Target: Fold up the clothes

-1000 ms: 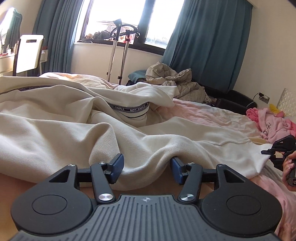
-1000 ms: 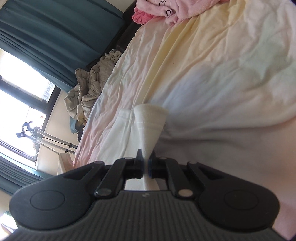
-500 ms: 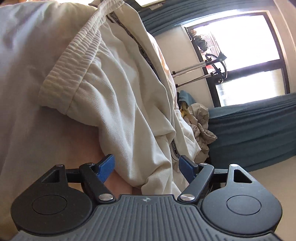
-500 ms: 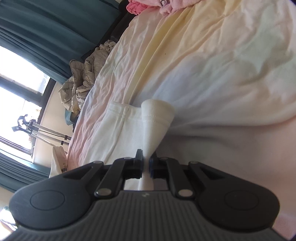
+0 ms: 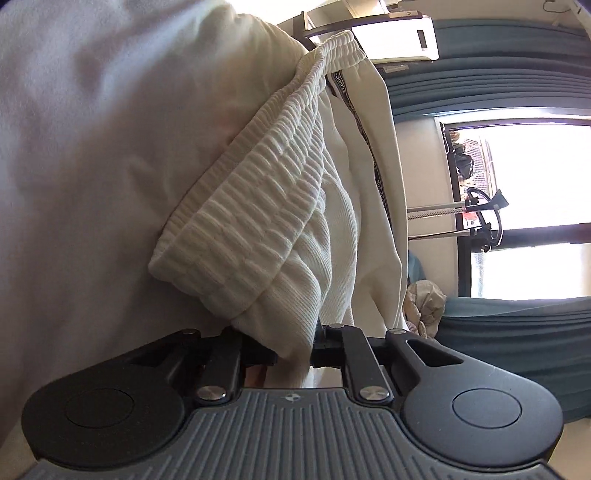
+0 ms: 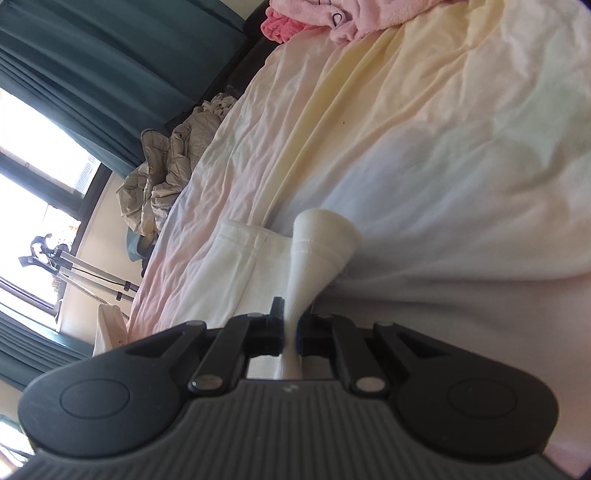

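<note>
left wrist view
left gripper (image 5: pixel 293 354): fingers drawn in on a fold of cream fabric; cloth fills the gap and hides the pads
cream trousers (image 5: pixel 288 206): bunched against the gripper, ribbed elastic waistband (image 5: pixel 258 206) running diagonally across the middle, dark printed tape down a seam beside it
bed sheet (image 5: pixel 92 147): pale, fills the left half behind the trousers
window (image 5: pixel 535 177): bright, on the right, teal curtains (image 5: pixel 517 343) beside it, crutches (image 5: pixel 458 218) leaning before it

right wrist view
right gripper (image 6: pixel 291 334): fingers pressed together on a thin pinch of the cream fabric
cream trousers (image 6: pixel 314 254): a hem end rises from the pinch and flares into a rounded tube; the other leg hem lies flat on the bed just to its left
bed sheet (image 6: pixel 424 147): pink and yellow, wrinkled, under the trousers
pink garment (image 6: pixel 332 14): at the far edge of the bed, well apart from the trousers
beige quilt (image 6: pixel 166 166): crumpled heap beyond the bed, near the teal curtains (image 6: pixel 92 55)
</note>
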The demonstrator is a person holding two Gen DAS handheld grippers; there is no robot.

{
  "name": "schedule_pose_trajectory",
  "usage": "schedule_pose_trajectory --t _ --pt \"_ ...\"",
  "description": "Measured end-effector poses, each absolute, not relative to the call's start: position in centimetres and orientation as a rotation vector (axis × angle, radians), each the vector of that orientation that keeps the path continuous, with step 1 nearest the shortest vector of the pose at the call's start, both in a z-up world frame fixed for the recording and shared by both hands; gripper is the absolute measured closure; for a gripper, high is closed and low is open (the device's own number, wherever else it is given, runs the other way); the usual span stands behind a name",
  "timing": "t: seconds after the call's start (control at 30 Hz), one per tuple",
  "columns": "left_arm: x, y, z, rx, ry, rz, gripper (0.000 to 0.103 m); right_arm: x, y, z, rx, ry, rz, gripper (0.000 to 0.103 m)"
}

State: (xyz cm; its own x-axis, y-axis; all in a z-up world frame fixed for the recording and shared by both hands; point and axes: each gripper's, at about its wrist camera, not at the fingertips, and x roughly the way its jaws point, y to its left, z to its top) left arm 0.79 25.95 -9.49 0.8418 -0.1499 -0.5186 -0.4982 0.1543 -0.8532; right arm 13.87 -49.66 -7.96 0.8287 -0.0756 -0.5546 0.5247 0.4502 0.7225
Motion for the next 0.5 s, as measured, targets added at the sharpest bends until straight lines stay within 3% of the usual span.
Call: schedule_pose_trajectory --t 0.33,0.5 --pt "-2.5 30.1 -1.8 -1.27 0.45 0.351 0.094 11.5 -53.0 -4.5 1.05 0.235 -0.515 0.1" --pt "-3.8 31.4 -2.6 -1.26 0.507 0.333 0.093 11.4 -52.5 -3.8 0.865 0.331 -0.643 0.1"
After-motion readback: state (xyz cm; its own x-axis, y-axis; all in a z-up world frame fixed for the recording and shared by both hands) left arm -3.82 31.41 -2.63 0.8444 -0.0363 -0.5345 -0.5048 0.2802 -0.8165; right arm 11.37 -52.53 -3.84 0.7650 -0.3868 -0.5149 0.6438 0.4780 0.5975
